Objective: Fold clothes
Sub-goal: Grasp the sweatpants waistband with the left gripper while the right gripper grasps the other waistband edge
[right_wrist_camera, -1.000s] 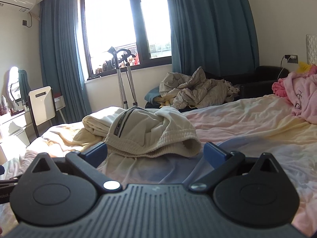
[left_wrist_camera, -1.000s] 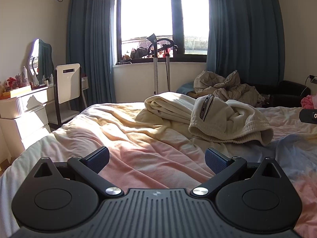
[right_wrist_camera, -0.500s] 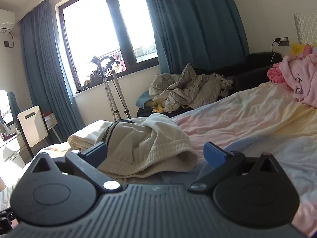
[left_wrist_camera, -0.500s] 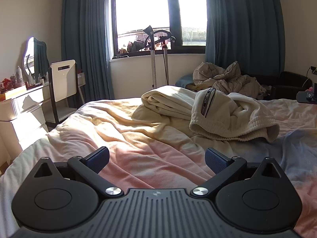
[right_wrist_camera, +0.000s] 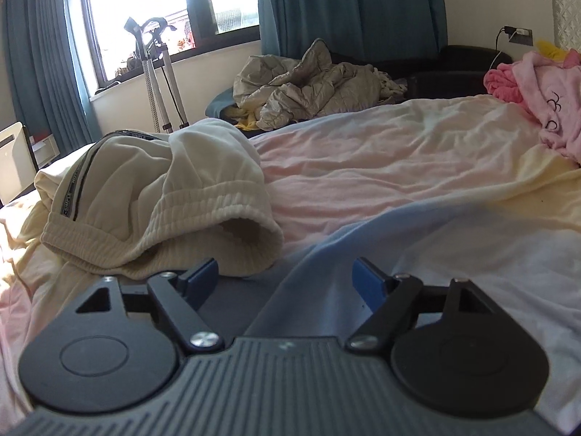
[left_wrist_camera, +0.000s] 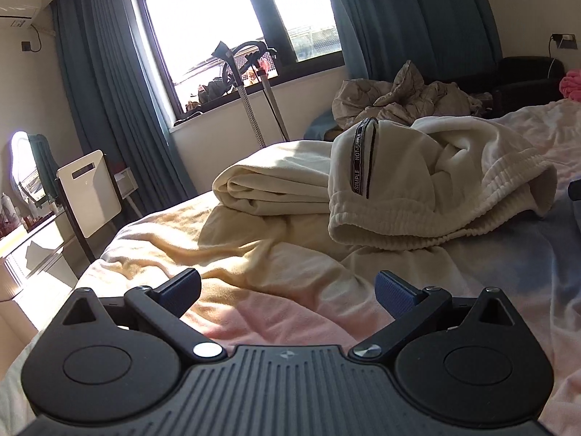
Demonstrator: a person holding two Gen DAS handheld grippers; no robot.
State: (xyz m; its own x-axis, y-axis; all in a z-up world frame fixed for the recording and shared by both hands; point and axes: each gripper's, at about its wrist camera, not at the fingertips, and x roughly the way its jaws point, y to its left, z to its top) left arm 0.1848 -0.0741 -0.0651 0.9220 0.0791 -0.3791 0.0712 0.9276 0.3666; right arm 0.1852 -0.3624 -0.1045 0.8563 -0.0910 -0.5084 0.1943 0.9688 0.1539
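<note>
Both grippers, left [left_wrist_camera: 287, 287] and right [right_wrist_camera: 286, 276], gape empty over the bed [right_wrist_camera: 399, 167]; crumpled sweatpants [left_wrist_camera: 417, 189] lie ahead, a quilt [right_wrist_camera: 312, 83] beyond.

Cream sweatpants [left_wrist_camera: 428, 189] look like thick fleecy cloth with a ribbed waistband (woven printed tape down the side). Bedsheet [right_wrist_camera: 381, 167] is soft, wrinkled matt cotton. Left gripper [left_wrist_camera: 287, 290] is matt black plastic, with shiny metal screws.

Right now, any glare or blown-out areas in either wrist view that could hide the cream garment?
Left wrist: window blown out, sun patch on the bed sheet, cream garment evenly lit. Right wrist: window overexposed, garment readable; fisheye bends the edges.
</note>
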